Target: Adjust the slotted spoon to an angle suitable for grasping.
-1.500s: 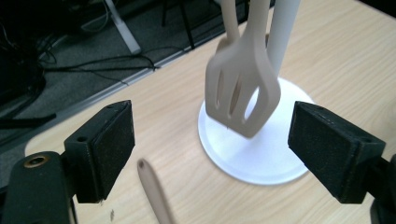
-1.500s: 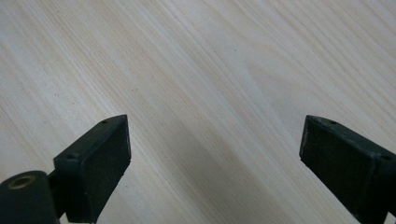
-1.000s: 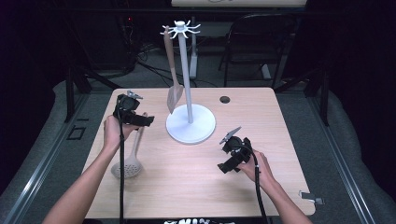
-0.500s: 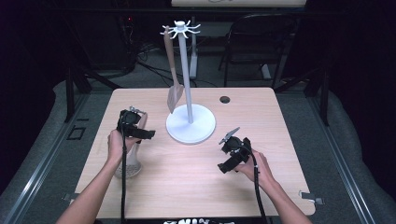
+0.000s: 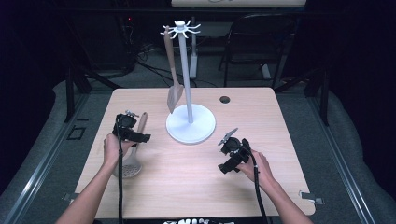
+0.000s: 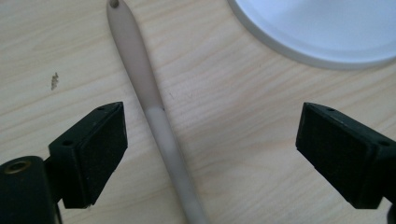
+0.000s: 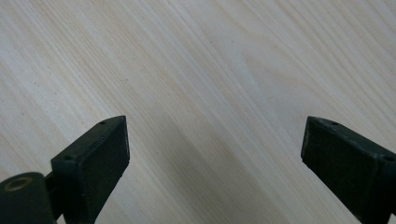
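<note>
While seen from above: left gripper (image 5: 132, 134) over slotted spoon (image 5: 133, 156) on surface (image 5: 187, 177), beside white stand (image 5: 190, 123) holding spatula (image 5: 173, 70); right gripper (image 5: 232, 155) apart. Left gripper view: jaws wide, spoon handle (image 6: 152, 107) between, unheld. Right gripper view: jaws wide, empty.

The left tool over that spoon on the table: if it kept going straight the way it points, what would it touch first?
Probably the spoon's handle. The left tool looks down on it with its jaws open on either side, wooden table beneath. How far above it hangs is unclear.

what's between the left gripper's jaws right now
The slotted spoon's beige handle lies on the table, crossing the gap of the open left gripper nearer one jaw, untouched, in the left gripper view.
</note>
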